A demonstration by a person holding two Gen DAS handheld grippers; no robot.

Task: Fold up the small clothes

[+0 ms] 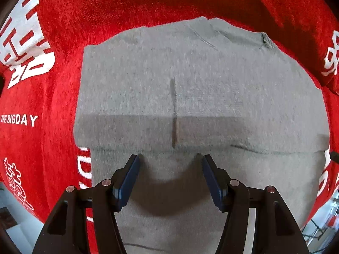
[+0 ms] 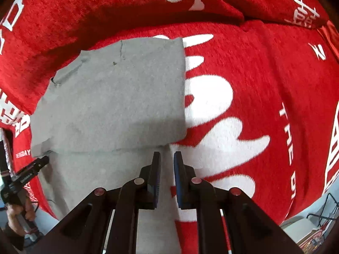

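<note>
A grey garment (image 1: 190, 97) lies flat on a red blanket (image 1: 63, 42) with white lettering. Its upper part is folded over a lower layer, with the fold's edge running across just beyond my fingers. My left gripper (image 1: 170, 158) is open and empty, hovering over the grey cloth. In the right wrist view the grey garment (image 2: 110, 97) fills the left half. My right gripper (image 2: 167, 155) sits at the garment's right edge, its jaws a narrow gap apart with nothing between them. The left gripper's tip (image 2: 40, 162) shows at the garment's left corner.
The red blanket (image 2: 264, 84) covers the whole surface, with a raised fold of it at the back (image 2: 190, 2). A hand (image 2: 19, 211) holds the left gripper at the left edge. Floor and furniture show past the blanket's near corners (image 2: 307, 228).
</note>
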